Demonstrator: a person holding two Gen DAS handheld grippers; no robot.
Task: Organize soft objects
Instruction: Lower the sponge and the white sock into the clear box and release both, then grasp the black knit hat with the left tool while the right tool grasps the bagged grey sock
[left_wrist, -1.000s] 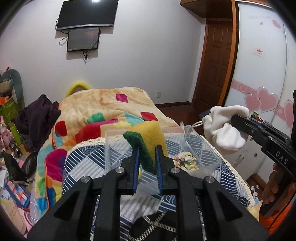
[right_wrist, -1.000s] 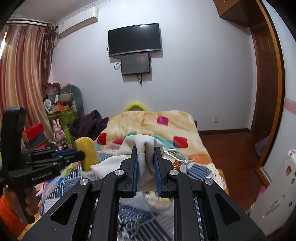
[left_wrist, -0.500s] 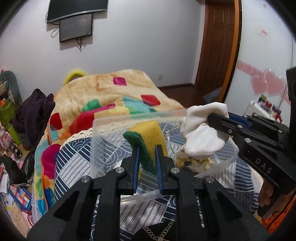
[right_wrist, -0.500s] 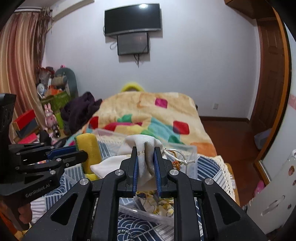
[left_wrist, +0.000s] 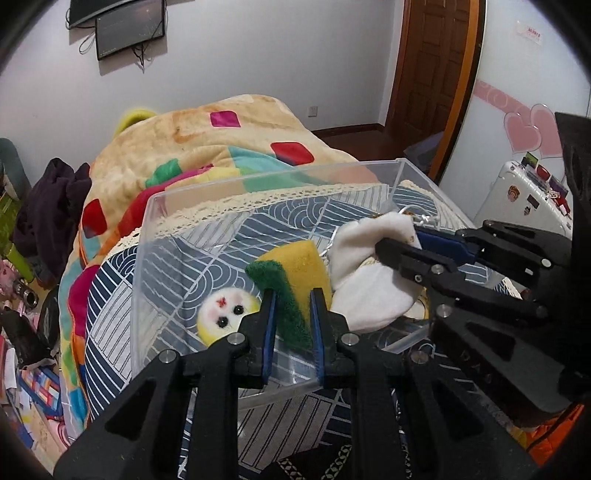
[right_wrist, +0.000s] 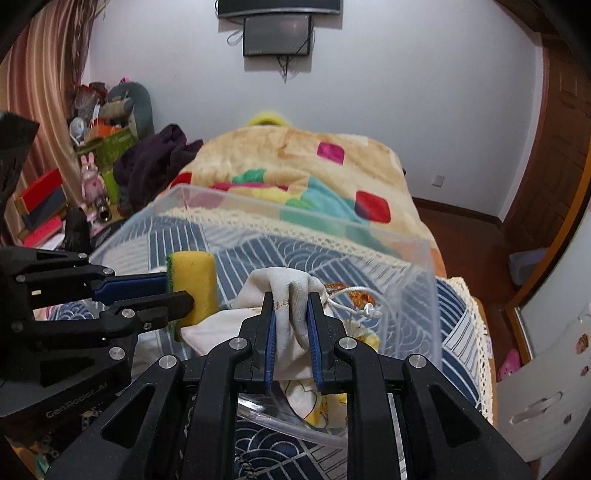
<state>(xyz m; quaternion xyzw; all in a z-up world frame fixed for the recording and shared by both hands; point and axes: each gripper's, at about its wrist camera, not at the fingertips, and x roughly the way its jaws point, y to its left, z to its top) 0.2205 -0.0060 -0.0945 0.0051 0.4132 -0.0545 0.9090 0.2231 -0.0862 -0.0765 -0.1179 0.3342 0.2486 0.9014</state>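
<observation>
Bedroom scene: bed with a blue-and-white patterned quilt (left_wrist: 122, 280), a multicolour patchwork blanket (left_wrist: 192, 147) bunched behind it, white wall with a dark screen (right_wrist: 277, 35), wooden door (left_wrist: 436, 62) on the right.

Clear plastic bin (left_wrist: 147, 229) sits on the quilt, open top. Inside, on the floor of the bin: a small round yellow-and-white plush face (left_wrist: 225, 314) (two black eyes, red mark on the forehead), plus some yellow-printed fabric (right_wrist: 314, 402) at the near edge.

Left gripper (left_wrist: 291, 314): jaws narrow, clamped on a yellow sponge (left_wrist: 295, 269) with a green scrub side. Sponge sits above the bin interior, near its front wall, standing up out of the fingers. Right wrist view confirms it from the side, sponge (right_wrist: 194, 280) pinched between the blue pads.

Right gripper (right_wrist: 291, 321): jaws narrow, clamped on a white drawstring pouch (right_wrist: 288, 291), fabric gathered between the pads, white cord (right_wrist: 354, 299) trailing off right. Pouch hangs over the bin's right half; in the left wrist view the pouch (left_wrist: 369, 280) is just beside the sponge, looks touching (can't confirm contact).

Both grippers are side by side over the bin. A white suitcase (left_wrist: 517, 199) with stickers stands by the wardrobe.
</observation>
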